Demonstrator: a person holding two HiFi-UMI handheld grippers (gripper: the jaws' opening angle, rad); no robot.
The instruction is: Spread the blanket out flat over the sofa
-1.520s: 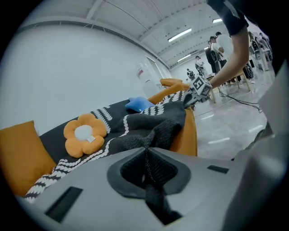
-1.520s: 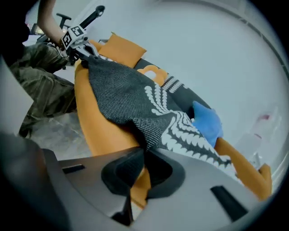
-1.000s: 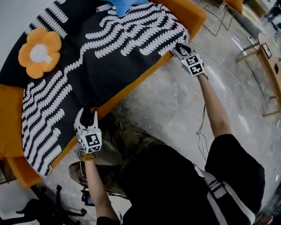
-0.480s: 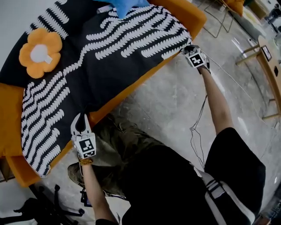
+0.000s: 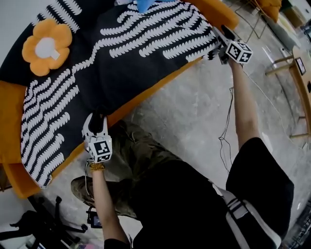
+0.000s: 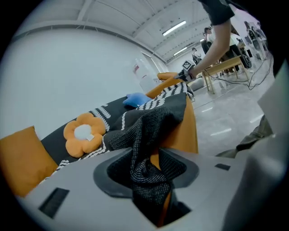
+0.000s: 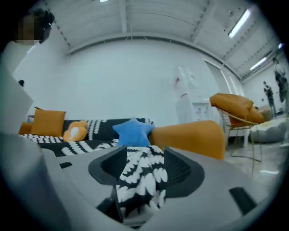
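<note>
A black blanket with white leaf stripes (image 5: 121, 53) covers the orange sofa (image 5: 9, 121). At its front edge, my left gripper (image 5: 96, 119) has a bunched fold of blanket (image 6: 149, 149) running between its jaws. Those jaws have just been opening and stand open, with bare pad showing on both sides. My right gripper (image 5: 219, 36) is raised at the blanket's right corner beside the sofa arm (image 5: 218, 12). Its jaws have just been opening too. The striped corner (image 7: 140, 173) hangs loosely between the right gripper's open jaws.
An orange flower cushion (image 5: 46, 47) lies on the blanket at the left, a blue star cushion (image 5: 146, 4) at the back. A wooden table (image 5: 301, 68) and an orange chair (image 7: 235, 108) stand to the right. A black tripod (image 5: 43, 228) lies near my feet on the concrete floor.
My right gripper rose up and to the right along the blanket's corner, rolled, and its jaws widened. The left gripper stayed at the front edge; its jaws narrowed half a second ago and are wide again.
</note>
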